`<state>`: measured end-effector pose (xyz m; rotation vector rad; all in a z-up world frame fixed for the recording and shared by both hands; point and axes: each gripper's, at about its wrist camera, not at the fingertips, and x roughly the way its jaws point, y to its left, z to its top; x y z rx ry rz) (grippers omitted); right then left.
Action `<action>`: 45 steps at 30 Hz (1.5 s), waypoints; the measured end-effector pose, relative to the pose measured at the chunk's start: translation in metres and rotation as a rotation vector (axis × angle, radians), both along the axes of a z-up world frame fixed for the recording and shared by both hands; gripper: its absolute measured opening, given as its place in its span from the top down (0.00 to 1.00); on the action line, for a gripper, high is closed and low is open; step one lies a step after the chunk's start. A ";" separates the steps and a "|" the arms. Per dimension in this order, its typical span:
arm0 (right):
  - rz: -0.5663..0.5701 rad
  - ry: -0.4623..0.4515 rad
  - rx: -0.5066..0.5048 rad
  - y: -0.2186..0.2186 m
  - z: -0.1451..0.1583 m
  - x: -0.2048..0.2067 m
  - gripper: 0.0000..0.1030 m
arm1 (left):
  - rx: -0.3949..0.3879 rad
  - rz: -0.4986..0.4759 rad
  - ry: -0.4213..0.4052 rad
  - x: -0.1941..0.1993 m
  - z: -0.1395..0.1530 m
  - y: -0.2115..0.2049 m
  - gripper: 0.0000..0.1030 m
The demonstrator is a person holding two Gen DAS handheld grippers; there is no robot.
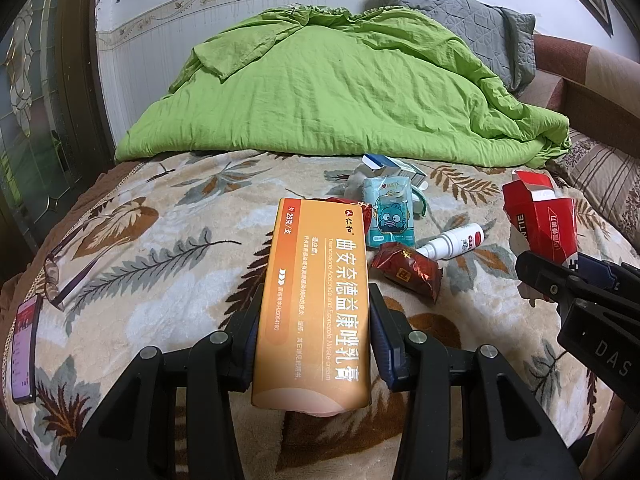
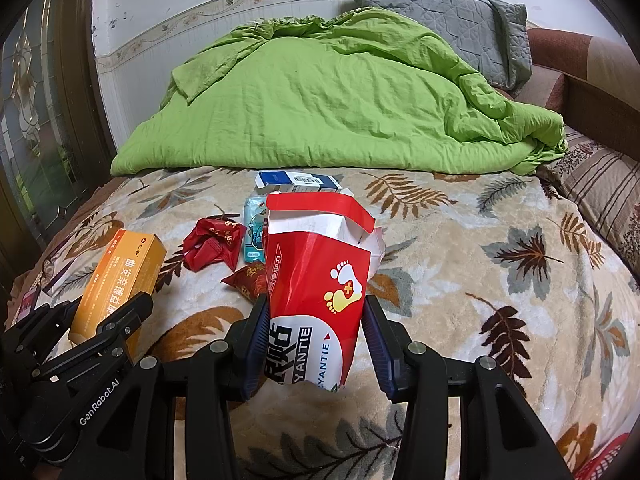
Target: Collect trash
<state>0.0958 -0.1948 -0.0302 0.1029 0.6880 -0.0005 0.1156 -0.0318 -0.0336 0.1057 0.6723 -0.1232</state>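
Left tool [image 1: 312, 320] clamps orange cream box [image 1: 316, 300] | right tool [image 2: 314, 332] clamps torn red carton [image 2: 316, 280] | both above bed [image 2: 480, 260] | keep grips firm, carry level to bin

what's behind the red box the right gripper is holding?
Behind the red box: a blue-and-white box, a teal packet and a red wrapper, each partly covered. In the left view, a white spray bottle lies there too.

Orange box [image 1: 316, 300], leaf-patterned blanket [image 1: 168, 232]
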 end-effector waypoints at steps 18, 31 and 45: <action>0.002 -0.005 -0.007 0.003 0.002 0.000 0.52 | 0.002 0.000 -0.001 -0.002 0.000 -0.002 0.57; 0.028 -0.035 0.065 -0.010 0.020 -0.020 0.52 | -0.038 -0.060 -0.019 -0.014 0.009 -0.010 0.57; -0.091 0.034 0.223 -0.141 0.036 -0.149 0.52 | -0.143 -0.424 0.028 -0.097 0.053 -0.092 0.57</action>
